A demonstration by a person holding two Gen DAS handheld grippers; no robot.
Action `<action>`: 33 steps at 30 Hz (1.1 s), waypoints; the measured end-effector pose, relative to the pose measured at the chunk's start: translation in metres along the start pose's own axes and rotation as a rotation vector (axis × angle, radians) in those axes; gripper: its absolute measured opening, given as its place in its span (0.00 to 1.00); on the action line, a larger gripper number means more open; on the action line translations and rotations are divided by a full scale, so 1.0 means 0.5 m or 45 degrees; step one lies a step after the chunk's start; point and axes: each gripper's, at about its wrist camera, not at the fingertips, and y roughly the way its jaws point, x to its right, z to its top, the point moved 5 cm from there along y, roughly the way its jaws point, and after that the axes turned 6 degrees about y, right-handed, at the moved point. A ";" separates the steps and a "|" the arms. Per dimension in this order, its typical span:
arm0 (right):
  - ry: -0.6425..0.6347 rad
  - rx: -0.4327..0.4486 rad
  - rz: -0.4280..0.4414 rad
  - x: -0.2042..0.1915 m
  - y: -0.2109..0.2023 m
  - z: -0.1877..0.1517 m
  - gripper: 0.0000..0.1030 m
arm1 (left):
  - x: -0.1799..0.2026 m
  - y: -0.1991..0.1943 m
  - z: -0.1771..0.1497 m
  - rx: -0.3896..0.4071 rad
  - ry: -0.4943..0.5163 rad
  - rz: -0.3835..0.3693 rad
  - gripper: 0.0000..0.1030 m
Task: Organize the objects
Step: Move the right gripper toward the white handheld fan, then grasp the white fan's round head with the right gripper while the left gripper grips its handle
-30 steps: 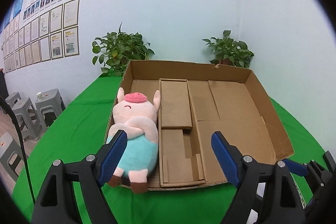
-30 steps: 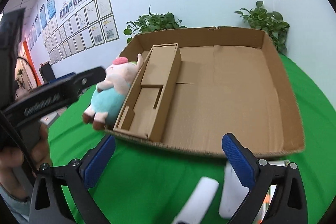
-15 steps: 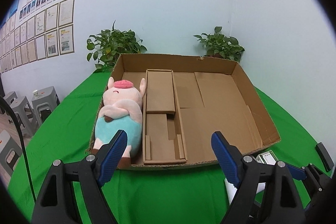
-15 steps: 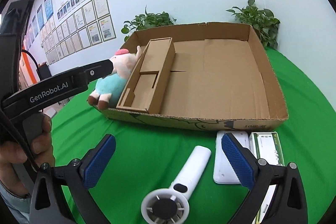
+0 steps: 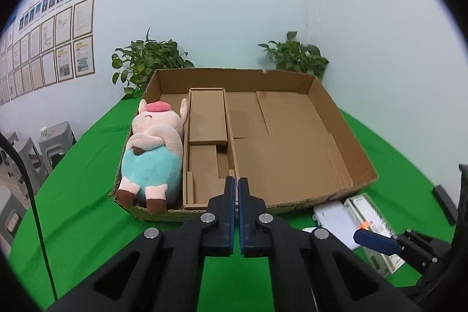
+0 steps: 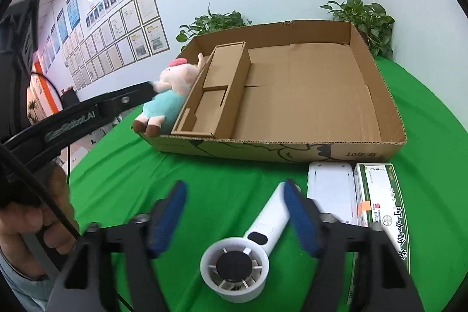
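Right gripper descending on the handheld fan; left gripper idle in front of the box.

Left to right: the plush pig lies in the left compartment of the cardboard box, beside the inner cardboard tray. The left gripper is fully closed with nothing between its pads, pointing at the box's near wall. The right gripper has just been closing; its jaws stand partly apart and grip nothing yet. The handheld fan lies on the green cloth directly below and ahead of it, round head nearest the camera, long axis running away up-right, its handle just beside the right pad. The right hand is judged nearer. Further right lie the white case and the medicine box, touching.
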 end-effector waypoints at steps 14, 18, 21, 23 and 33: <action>0.023 -0.105 -0.039 0.059 0.016 -0.051 1.00 | -0.025 0.027 -0.044 -0.102 -0.134 -0.103 0.85; 0.016 -0.157 0.049 0.053 0.023 -0.082 0.99 | -0.024 0.040 -0.063 -0.159 -0.199 -0.210 0.85; -0.050 -0.166 0.082 0.028 0.024 -0.103 0.99 | -0.017 0.054 -0.080 -0.214 -0.240 -0.290 0.85; -0.089 -0.172 0.080 0.012 0.027 -0.115 0.99 | -0.012 0.063 -0.090 -0.247 -0.264 -0.330 0.84; -0.119 -0.251 -0.028 0.008 0.072 -0.141 0.55 | 0.015 0.084 -0.117 -0.323 -0.263 -0.439 0.84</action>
